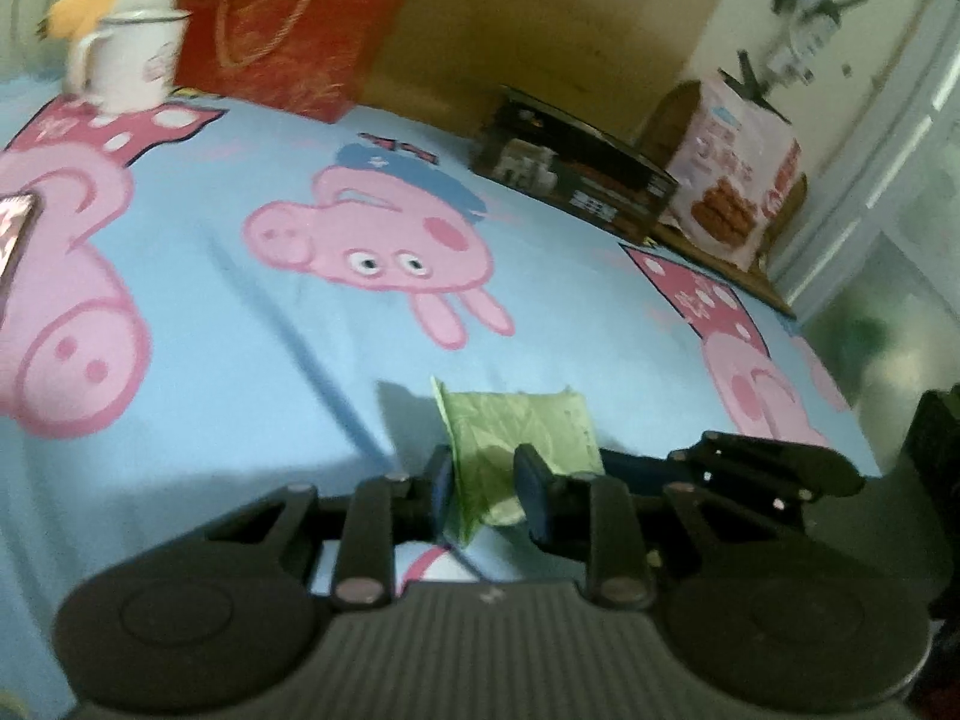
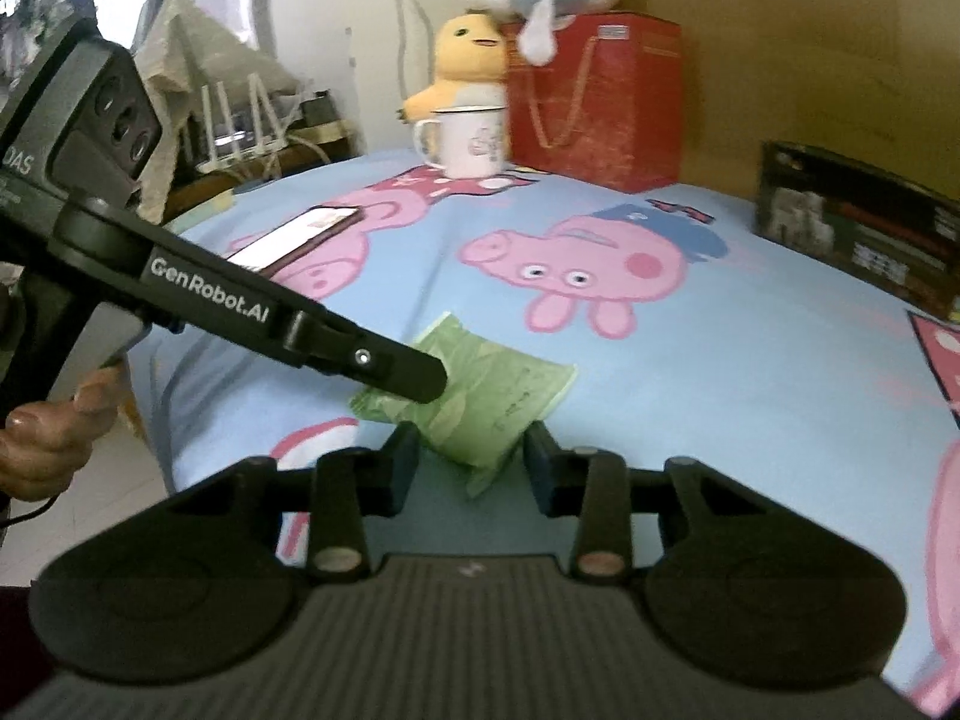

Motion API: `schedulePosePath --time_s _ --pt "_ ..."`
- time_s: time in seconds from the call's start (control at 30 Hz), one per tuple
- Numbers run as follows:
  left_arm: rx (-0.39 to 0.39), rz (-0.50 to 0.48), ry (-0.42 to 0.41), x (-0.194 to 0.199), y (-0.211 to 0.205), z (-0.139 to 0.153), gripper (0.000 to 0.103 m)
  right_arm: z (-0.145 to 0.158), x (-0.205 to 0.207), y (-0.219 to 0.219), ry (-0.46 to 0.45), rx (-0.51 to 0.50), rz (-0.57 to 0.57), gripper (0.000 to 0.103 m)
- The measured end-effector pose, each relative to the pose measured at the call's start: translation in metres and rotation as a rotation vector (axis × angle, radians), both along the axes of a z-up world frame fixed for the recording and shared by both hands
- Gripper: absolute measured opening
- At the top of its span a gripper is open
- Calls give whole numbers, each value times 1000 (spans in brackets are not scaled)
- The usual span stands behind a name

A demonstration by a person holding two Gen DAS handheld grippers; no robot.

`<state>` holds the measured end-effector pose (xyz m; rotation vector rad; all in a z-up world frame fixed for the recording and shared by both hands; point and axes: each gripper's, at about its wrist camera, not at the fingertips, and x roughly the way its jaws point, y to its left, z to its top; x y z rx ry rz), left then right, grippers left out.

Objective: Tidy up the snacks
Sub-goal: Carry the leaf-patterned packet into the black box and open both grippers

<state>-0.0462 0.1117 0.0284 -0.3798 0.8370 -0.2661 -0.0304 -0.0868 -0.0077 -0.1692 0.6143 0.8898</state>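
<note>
A green snack packet point(image 1: 516, 432) lies on the blue pig-print cloth point(image 1: 288, 324). My left gripper point(image 1: 487, 489) has its two fingers on either side of the packet's near end, pinching it. In the right wrist view the packet point(image 2: 480, 396) lies just ahead of my right gripper point(image 2: 471, 468), which is open with the packet's near corner between its fingers, not touching. The left gripper's finger point(image 2: 396, 369) reaches in from the left onto the packet. My right gripper's fingers point(image 1: 774, 468) show at the right in the left wrist view.
A black box point(image 2: 858, 228) stands at the back right, with a pink snack bag point(image 1: 738, 174) behind it. A white mug point(image 2: 471, 141), a red gift bag point(image 2: 600, 96), a yellow plush point(image 2: 468, 60) and a phone point(image 2: 300, 234) sit at the back left.
</note>
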Motion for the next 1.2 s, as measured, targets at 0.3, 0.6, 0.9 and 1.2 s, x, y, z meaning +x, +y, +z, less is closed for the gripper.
schedulePosePath --time_s 0.3,0.6,0.9,1.2 --pt "67 -11 -115 46 -9 45 21 30 32 -1 -114 56 -50 40" --pt "123 -124 -249 183 -64 91 23 73 134 -43 -258 91 -248 40" --pt "155 -165 -238 309 -115 77 24 70 238 -82 -198 110 -396 40" --pt "255 -107 -157 351 -131 35 31 47 280 -80 -146 57 -460 46"
